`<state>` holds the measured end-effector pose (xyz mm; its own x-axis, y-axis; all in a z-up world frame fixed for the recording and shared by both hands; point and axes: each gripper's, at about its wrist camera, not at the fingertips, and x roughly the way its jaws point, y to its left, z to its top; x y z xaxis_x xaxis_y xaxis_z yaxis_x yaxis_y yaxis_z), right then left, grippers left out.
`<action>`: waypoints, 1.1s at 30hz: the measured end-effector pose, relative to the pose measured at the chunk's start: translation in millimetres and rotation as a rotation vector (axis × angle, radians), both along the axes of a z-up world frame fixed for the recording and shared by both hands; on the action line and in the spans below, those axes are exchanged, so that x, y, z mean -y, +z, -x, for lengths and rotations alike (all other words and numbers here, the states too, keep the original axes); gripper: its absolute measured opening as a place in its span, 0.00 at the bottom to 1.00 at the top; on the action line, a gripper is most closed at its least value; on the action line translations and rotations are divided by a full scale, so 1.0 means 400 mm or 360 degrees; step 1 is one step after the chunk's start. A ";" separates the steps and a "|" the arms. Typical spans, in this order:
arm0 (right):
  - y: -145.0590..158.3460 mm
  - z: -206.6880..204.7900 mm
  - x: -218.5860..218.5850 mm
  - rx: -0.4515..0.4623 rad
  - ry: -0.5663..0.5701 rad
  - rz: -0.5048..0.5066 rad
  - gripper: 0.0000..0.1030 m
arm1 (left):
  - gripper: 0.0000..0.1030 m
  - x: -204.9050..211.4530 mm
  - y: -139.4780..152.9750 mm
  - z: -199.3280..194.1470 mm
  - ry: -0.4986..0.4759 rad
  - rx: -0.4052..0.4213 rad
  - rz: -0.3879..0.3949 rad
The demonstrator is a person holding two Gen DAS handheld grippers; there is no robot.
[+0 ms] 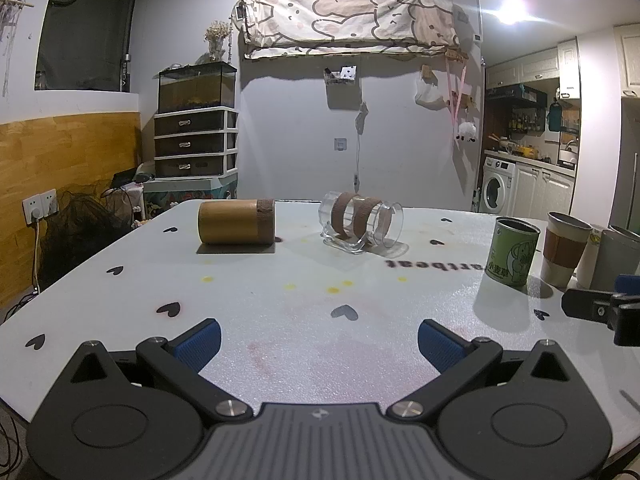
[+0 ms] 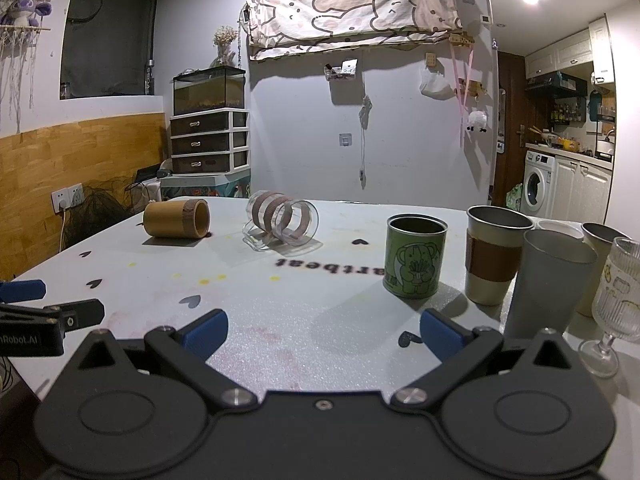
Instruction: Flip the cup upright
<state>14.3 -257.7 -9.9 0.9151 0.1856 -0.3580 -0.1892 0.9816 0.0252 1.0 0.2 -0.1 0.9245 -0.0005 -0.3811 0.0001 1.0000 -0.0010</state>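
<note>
A bamboo cup [image 1: 236, 222] lies on its side at the far left of the white table [image 1: 280, 312]; it also shows in the right wrist view [image 2: 177, 219]. A clear glass mug [image 1: 360, 220] with brown bands lies on its side beside it, handle down, also in the right wrist view [image 2: 282, 222]. My left gripper [image 1: 319, 342] is open and empty, well short of both. My right gripper [image 2: 323, 332] is open and empty near the table's front, and its finger shows in the left wrist view [image 1: 600, 308].
Upright cups stand at the right: a green tin [image 2: 416, 258], a steel cup with a brown sleeve [image 2: 494, 254], a grey tumbler [image 2: 548, 280], a ribbed stem glass [image 2: 614, 304]. My left gripper's finger shows at the left edge [image 2: 52, 312]. Drawers and a tank stand behind.
</note>
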 end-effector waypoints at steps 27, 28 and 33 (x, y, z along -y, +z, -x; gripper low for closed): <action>0.004 0.000 0.001 -0.0004 -0.0001 -0.0002 1.00 | 1.00 0.027 -0.025 -0.014 0.0002 -0.0001 0.0003; 0.003 0.000 0.001 -0.0005 -0.0001 -0.0002 1.00 | 1.00 0.025 -0.024 -0.013 0.0001 -0.0002 0.0002; 0.002 0.000 0.001 -0.0005 -0.0001 -0.0002 1.00 | 1.00 0.030 -0.029 -0.013 0.0002 -0.0003 0.0003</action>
